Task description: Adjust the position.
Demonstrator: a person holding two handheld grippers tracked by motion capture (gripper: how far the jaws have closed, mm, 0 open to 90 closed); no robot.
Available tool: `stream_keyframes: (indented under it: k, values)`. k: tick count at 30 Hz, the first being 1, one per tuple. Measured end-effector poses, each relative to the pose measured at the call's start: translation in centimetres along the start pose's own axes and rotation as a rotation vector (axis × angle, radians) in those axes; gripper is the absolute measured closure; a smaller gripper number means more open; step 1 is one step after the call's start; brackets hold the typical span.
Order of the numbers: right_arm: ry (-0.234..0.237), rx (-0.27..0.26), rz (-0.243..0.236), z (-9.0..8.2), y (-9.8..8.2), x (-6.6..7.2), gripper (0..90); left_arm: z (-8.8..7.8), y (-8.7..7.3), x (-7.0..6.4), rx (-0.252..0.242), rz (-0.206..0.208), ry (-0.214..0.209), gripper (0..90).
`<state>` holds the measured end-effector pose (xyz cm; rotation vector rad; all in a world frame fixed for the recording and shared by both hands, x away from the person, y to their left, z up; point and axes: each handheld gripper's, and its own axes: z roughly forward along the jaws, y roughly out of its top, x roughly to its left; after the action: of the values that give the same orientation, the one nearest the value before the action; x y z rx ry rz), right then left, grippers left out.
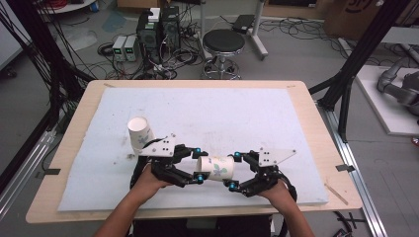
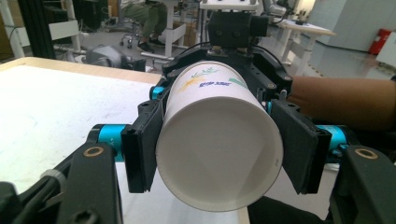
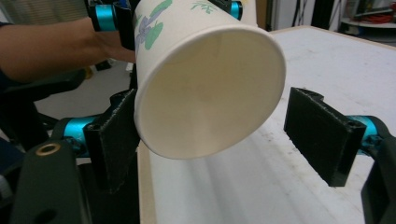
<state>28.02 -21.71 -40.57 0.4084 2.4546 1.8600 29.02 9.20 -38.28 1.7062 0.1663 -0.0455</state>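
Paper cup (image 1: 217, 168) hangs sideways low in the middle of the high view, just above the bench (image 1: 74, 148) — left tool (image 1: 197, 164) pinching its base end between both pads. Right tool (image 1: 234, 171) stands spread around the open rim; one pad brushes the wall, the other well off. Squeeze too hard there and the thin rim may buckle; let go early on the left and it drops. Second paper cup (image 1: 140, 134) sits left of centre, clear of the handover.
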Motion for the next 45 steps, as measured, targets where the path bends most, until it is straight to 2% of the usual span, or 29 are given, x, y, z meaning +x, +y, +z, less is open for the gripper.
stream_keyframes:
  k: [2, 9, 14, 17, 22, 26, 29, 32, 34, 35, 45]
  values:
    - [0.027, -0.016, -0.009, 0.0, 0.0, 0.0, 25.0, 0.0, 0.0, 0.0, -0.006, 0.000, -0.008, 37.2]
    - [0.041, -0.032, -0.010, -0.3, -0.1, 0.0, 29.9, 0.0, -0.2, 0.0, -0.021, 0.000, -0.013, 37.1]
    - [0.055, -0.035, 0.010, -0.5, -0.2, -0.1, 32.1, 0.1, -0.2, -0.1, -0.026, -0.009, -0.005, 36.2]
    - [0.058, -0.040, 0.020, -0.7, -0.2, -0.2, 32.2, 0.2, -0.1, 0.0, 0.004, -0.043, 0.037, 20.0]
    - [0.047, -0.033, 0.029, -1.2, 0.0, -0.2, 32.1, -0.1, 0.1, -0.2, 0.033, -0.036, 0.069, 14.4]
    - [-0.003, 0.037, 0.032, -1.5, 0.7, -0.3, 32.2, -0.5, 0.6, -0.2, 0.077, -0.016, 0.087, 14.4]
    - [-0.030, 0.104, 0.003, -1.5, 1.4, -0.3, 32.1, -0.6, 0.9, -0.2, 0.106, -0.009, 0.094, 14.4]
    - [-0.051, 0.151, -0.010, -1.4, 2.2, -0.3, 32.1, -0.5, 1.2, -0.2, 0.160, 0.013, 0.111, 14.4]
    - [-0.073, 0.203, -0.038, -1.2, 2.9, -0.3, 32.1, -0.4, 1.4, -0.2, 0.180, 0.018, 0.117, 14.5]
    - [-0.073, 0.203, -0.038, -1.2, 2.9, -0.3, 32.1, -0.4, 1.4, -0.2, 0.194, 0.025, 0.119, 14.5]
    - [-0.106, 0.347, -0.100, -0.3, 4.9, -0.3, 32.1, -0.3, 1.8, 0.1, 0.277, 0.038, 0.148, 14.9]
